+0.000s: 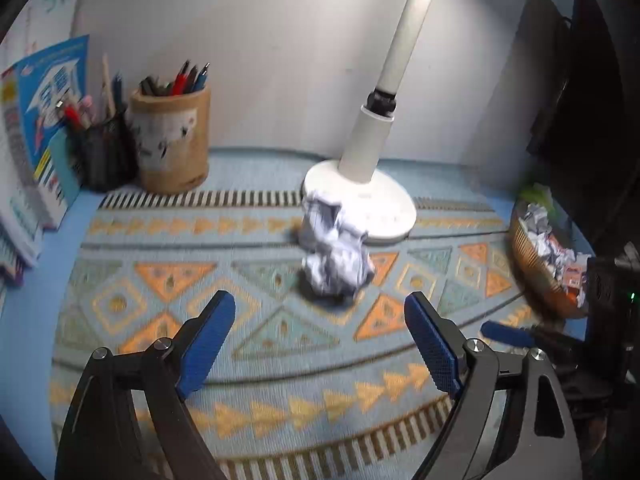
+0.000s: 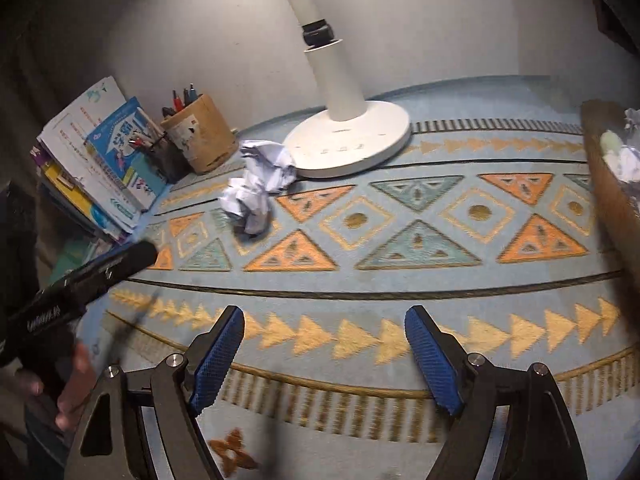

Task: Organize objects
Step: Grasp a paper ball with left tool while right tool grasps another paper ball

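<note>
Now my left gripper point(image 1: 320, 336) is wide open and holds nothing. It points at the crumpled paper point(image 1: 334, 254) on the patterned mat point(image 1: 224, 364). There look to be two paper balls, one touching the other, and the far one leans on the white lamp base point(image 1: 384, 208). My right gripper point(image 2: 324, 356) is wide open too, with only mat between its blue pads point(image 2: 218, 360). The basket point(image 1: 532, 260) on the right already has paper scraps in it, so I think the paper should go there.

What could go wrong? The paper is light and springy. If I come in too fast, my fingers may push it away, and it could roll. If I grab only one ball, the other may drop off or stay behind. If I reach too far, I could bump the lamp. My two grippers are close by each other, so they might knock together. The picture is a bit blurry, so my aim could be off.
</note>
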